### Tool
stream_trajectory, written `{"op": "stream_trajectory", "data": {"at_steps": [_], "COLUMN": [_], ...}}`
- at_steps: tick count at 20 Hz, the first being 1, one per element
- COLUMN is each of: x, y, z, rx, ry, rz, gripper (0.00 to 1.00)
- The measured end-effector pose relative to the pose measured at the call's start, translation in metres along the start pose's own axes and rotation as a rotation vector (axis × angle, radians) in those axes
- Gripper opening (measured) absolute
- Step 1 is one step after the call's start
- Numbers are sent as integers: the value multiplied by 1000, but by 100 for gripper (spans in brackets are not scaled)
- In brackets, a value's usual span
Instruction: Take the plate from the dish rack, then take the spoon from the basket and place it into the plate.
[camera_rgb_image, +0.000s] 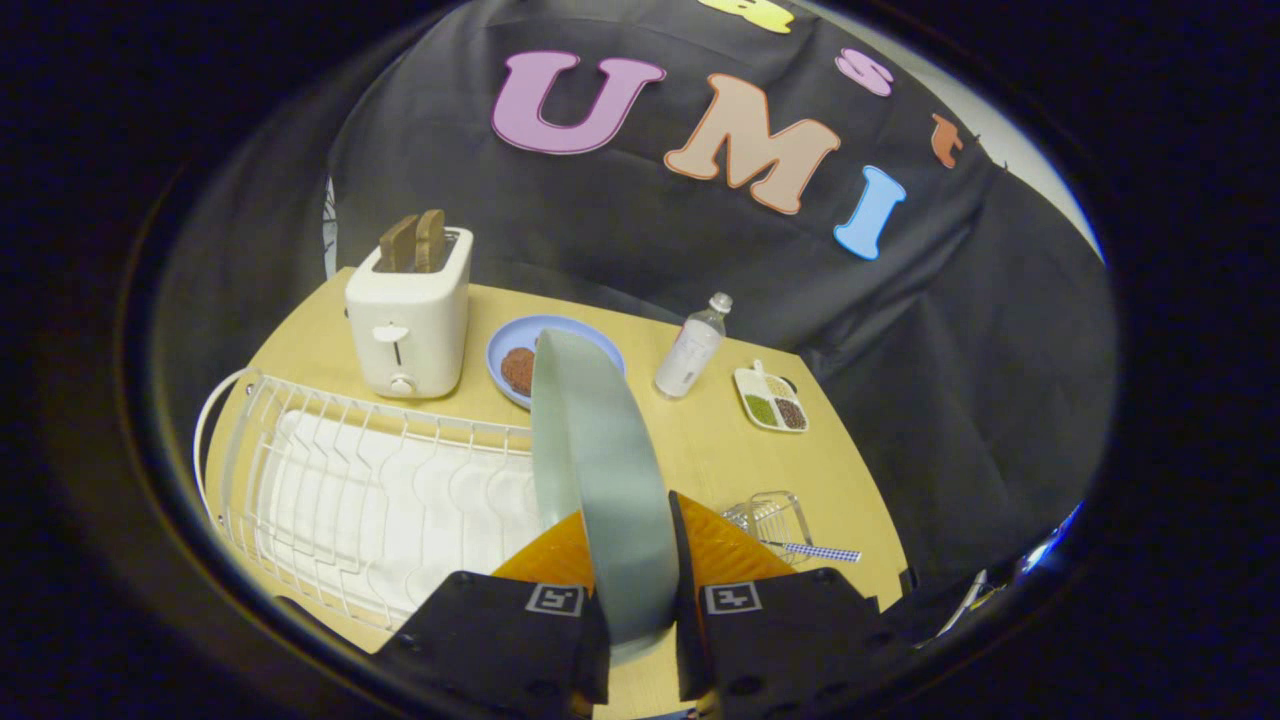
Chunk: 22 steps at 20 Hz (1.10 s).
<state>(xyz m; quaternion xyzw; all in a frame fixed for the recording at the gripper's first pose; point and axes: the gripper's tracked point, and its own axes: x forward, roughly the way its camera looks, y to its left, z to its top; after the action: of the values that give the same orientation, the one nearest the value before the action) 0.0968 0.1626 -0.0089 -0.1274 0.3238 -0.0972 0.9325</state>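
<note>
Above the dish rack (350, 490), your claw (640, 580) pinches the plate (600, 470) edge-on by its rim; stiff, slick, breakable, so keep it firm.

A staged kitchen counter inside a cloth-walled booth: pale wooden tabletop (700, 450) carrying a white two-slot toaster (408, 320) with brown bread slices, a white wire dish rack (350, 490), a clear plastic bottle (690, 350) and a small divided condiment dish (771, 400)
</note>
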Motion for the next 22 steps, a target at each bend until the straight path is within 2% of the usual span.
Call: {"op": "stream_trajectory", "data": {"at_steps": [6,10,18,22], "x": [-38,-69,-101,-86], "y": [-22,-69,-175,-173], "z": [11,4,-82,-138], "rx": [113,237,448,543], "ry": [-49,-62,5,107], "rz": [26,-1,-164,-143], "gripper": [29,29,29,29]}}
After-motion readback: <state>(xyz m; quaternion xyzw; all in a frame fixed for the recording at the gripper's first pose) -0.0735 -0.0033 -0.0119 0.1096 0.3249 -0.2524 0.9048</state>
